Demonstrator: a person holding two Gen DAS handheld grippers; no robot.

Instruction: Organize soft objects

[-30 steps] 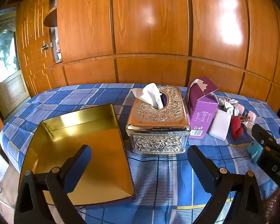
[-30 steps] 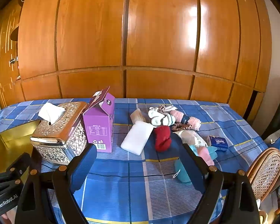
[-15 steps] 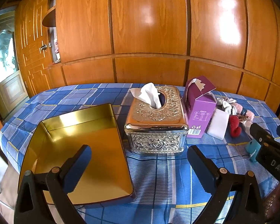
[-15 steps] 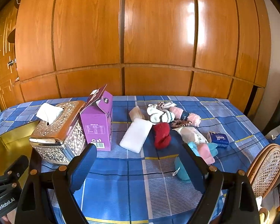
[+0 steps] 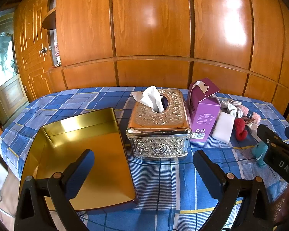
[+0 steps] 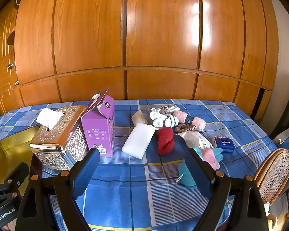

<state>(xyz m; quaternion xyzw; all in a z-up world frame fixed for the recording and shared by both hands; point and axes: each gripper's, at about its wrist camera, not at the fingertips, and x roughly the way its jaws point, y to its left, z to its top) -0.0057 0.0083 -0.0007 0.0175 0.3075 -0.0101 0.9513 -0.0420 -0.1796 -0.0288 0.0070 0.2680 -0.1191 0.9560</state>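
Note:
A heap of soft things lies on the blue checked cloth: a white sponge block (image 6: 138, 142), a red sock (image 6: 165, 139), white rolled socks (image 6: 162, 119), a pink towel roll (image 6: 189, 121), a wrapped packet (image 6: 197, 141), pink and teal cloths (image 6: 212, 155) and a teal piece (image 6: 186, 174). An empty gold tray (image 5: 81, 154) sits at the left. My left gripper (image 5: 144, 170) hangs open over the tray's right edge, holding nothing. Open and empty too, my right gripper (image 6: 144, 168) hovers in front of the heap, its right finger partly covering the teal piece.
An ornate metal tissue box (image 5: 160, 130) and an open purple carton (image 5: 204, 111) stand between tray and heap. A small blue tissue pack (image 6: 224, 144) lies right of the heap. A wicker chair back (image 6: 273, 173) rises at the table's right edge. Wooden wall panels stand behind.
Both views have drifted slightly; the tissue box and heap sit a little further off and lower in frame. Both grippers stay open and nothing on the table has moved.

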